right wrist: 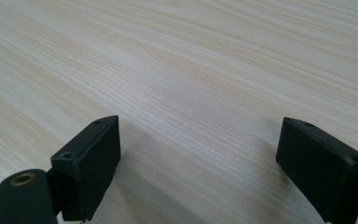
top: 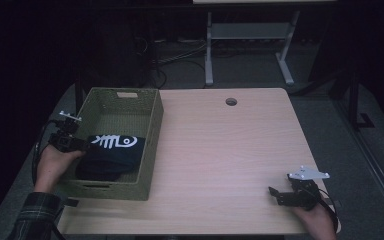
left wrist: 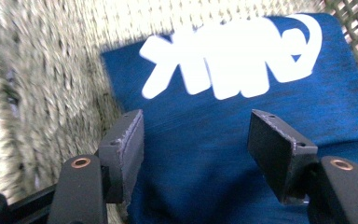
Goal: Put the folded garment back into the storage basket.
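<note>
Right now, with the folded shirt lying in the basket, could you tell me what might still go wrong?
The left hand-held gripper hangs open just above the folded dark blue shirt, so lifting out carelessly could snag the cloth and pull the fold apart. It also sits close to the woven basket wall, so a sideways move might catch the weave or nudge the basket. The right hand-held gripper rests open on the table, near its edge.

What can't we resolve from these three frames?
- Left gripper, high view: its jaw tips are lost against the dark folded cloth; contact unreadable.
- Basket, left gripper view: weave blurred, walls cut by the frame edges.
- Cloth, left gripper view: bottom edge cut off; what lies beneath is covered by the cloth itself.
- Right gripper, right gripper view: jaw bases cut by the lower edge.
</note>
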Demonstrator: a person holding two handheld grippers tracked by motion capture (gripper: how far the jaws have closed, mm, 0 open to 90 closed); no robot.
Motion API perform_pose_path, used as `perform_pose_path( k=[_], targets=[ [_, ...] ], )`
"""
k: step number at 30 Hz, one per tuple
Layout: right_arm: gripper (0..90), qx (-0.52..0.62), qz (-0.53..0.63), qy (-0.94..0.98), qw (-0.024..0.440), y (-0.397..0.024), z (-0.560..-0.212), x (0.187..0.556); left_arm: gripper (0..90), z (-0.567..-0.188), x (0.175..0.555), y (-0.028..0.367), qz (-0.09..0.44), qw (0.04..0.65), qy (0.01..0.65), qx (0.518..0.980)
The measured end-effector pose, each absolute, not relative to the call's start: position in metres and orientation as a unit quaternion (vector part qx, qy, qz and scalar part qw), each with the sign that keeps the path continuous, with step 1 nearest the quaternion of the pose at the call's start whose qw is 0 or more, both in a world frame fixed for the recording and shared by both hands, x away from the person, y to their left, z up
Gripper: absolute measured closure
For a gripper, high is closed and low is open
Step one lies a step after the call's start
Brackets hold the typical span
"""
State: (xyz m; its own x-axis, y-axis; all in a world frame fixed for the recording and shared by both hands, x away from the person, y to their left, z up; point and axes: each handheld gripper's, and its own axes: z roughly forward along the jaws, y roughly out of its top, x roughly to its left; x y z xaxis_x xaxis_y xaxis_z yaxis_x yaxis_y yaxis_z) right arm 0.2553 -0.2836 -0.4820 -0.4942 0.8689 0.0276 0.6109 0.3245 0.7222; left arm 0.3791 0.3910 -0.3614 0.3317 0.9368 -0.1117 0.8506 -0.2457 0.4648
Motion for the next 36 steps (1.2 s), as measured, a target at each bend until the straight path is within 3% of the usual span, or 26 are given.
perform_pose_path(
  k=[12,23,36],
  targets=[
    [13.2,0.467,0.346,0.792,0.187,-0.284,-0.482,0.255,30.1,-0.341,0.373,0.377,0.098,0.278,0.549,0.782],
    [13.2,0.467,0.346,0.792,0.187,-0.284,-0.482,0.255,14.6,-0.323,0.37,0.343,0.117,0.313,0.509,0.793],
    [13.0,0.469,0.345,0.791,0.187,-0.283,-0.482,0.256,13.5,-0.312,0.369,0.3,0.12,0.351,0.459,0.807]
  ],
)
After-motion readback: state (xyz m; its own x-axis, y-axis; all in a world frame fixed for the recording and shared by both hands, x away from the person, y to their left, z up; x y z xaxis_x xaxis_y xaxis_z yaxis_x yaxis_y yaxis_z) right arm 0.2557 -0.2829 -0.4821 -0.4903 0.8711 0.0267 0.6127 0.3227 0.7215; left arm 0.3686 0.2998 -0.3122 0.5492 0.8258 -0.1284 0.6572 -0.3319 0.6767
